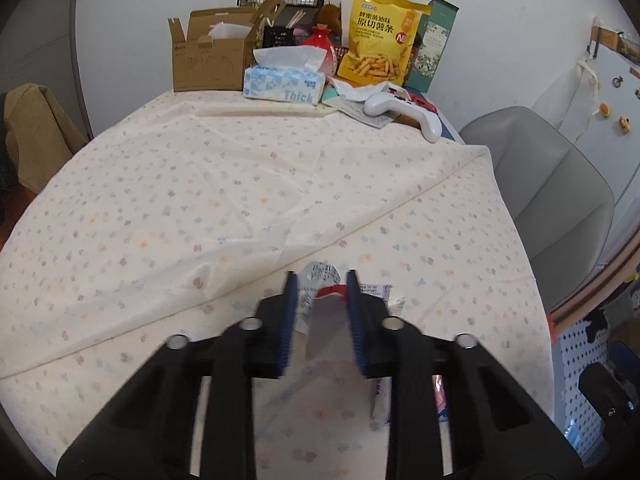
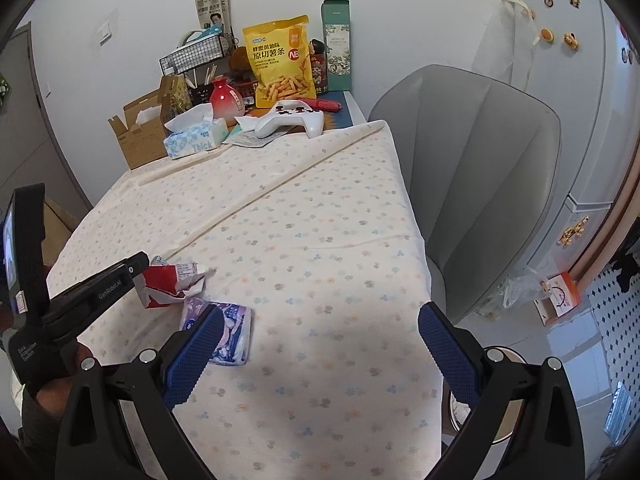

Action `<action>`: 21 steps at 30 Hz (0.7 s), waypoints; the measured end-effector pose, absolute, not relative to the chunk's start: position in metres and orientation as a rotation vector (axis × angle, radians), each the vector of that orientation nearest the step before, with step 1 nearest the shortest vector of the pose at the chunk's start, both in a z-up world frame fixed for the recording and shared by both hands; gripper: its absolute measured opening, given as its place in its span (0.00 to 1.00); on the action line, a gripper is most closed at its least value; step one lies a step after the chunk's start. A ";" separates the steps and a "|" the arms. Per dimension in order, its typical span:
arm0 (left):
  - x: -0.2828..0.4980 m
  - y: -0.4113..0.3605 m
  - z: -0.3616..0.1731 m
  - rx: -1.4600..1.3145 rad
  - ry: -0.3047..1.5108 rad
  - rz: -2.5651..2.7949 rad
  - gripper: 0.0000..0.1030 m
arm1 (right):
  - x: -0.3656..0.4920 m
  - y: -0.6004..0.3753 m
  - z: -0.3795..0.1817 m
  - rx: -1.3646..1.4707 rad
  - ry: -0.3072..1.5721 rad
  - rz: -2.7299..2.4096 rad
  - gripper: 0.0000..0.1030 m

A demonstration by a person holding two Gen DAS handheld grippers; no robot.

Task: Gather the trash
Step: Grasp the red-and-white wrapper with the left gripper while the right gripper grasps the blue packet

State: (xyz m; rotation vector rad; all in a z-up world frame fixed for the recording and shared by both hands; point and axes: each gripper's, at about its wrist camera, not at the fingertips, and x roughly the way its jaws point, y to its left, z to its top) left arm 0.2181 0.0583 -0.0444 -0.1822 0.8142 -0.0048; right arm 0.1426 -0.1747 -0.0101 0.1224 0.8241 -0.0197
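A crumpled red and white wrapper (image 2: 170, 283) lies on the floral tablecloth (image 2: 312, 240) near the table's front left. My left gripper (image 1: 320, 280) is partly closed around it, blue pads on either side of the wrapper (image 1: 322, 300); I cannot tell if they press it. In the right wrist view the left gripper (image 2: 138, 266) reaches the wrapper from the left. A purple and white packet (image 2: 230, 330) lies just in front of it. My right gripper (image 2: 320, 332) is wide open and empty above the cloth, its left fingertip (image 2: 200, 340) over the packet's edge.
At the back stand a cardboard box (image 1: 208, 60), a tissue box (image 1: 284, 82), a yellow snack bag (image 1: 380, 38), a red vase (image 2: 226, 98) and a white game controller (image 1: 404, 112). A grey chair (image 2: 480, 184) stands at the table's right edge.
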 end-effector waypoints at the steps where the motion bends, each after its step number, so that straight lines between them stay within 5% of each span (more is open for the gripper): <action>1: 0.217 0.059 -0.045 -0.184 0.815 -0.007 0.17 | 0.143 -0.172 -0.011 0.118 0.827 -0.019 0.93; 15: 0.179 0.084 -0.065 -0.214 0.858 -0.054 0.17 | 0.141 -0.123 -0.036 0.060 0.876 0.045 0.93; 21: 0.171 0.097 -0.069 -0.246 0.844 -0.023 0.09 | 0.138 -0.116 -0.040 0.052 0.884 0.054 0.93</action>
